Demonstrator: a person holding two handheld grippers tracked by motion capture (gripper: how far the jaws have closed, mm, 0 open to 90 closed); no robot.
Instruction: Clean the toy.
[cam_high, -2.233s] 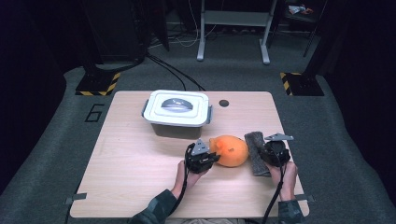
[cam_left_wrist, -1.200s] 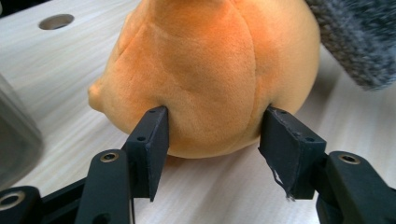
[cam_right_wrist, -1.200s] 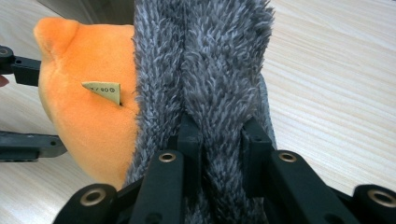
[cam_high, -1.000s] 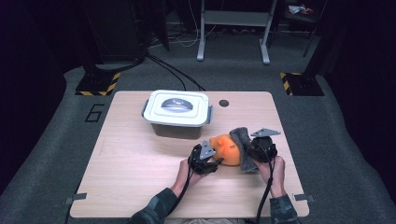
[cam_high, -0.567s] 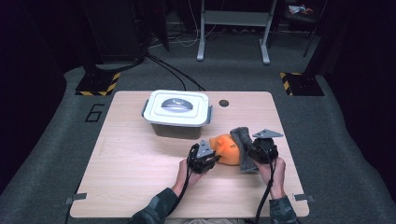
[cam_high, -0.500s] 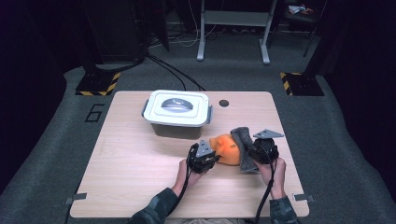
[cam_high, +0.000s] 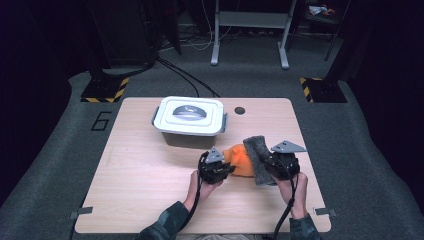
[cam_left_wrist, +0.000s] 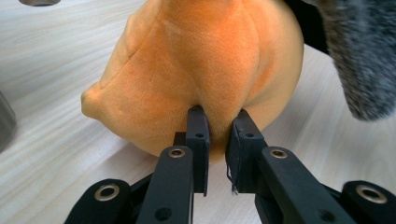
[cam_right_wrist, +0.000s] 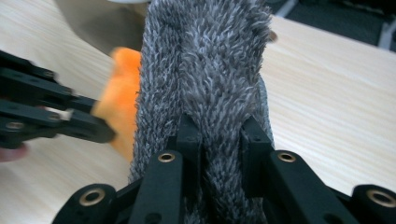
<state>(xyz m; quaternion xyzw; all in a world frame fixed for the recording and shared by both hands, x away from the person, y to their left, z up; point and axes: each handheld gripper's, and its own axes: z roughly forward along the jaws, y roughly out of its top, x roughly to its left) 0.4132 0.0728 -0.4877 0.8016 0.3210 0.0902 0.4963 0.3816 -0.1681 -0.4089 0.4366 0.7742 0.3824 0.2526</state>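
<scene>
Left tongs (cam_left_wrist: 218, 126) have just been closing and are now pinched onto a fold of the orange plush toy (cam_left_wrist: 201, 60), you can see the soft fabric bunched up between the two black pads in the left gripper view. Right tongs (cam_right_wrist: 220, 135) are clamped on a grey fuzzy cloth (cam_right_wrist: 210, 60), a ridge of it squeezed between the pads with the rest standing up in front of the camera.

From the high view the plush (cam_high: 240, 159) sits on the table (cam_high: 140, 195) a bit right of the middle, just in front of the white lidded container (cam_high: 189, 116). The left tongs (cam_high: 226, 169) come at it from its left side, and the grey cloth (cam_high: 257, 159) lies against its right side, touching it, with the right tongs (cam_high: 270, 167) behind the cloth. Both hands come in from the near edge, cables trailing back along the forearms

Container lid is on, with a grey handle on top, well apart from either hand
</scene>
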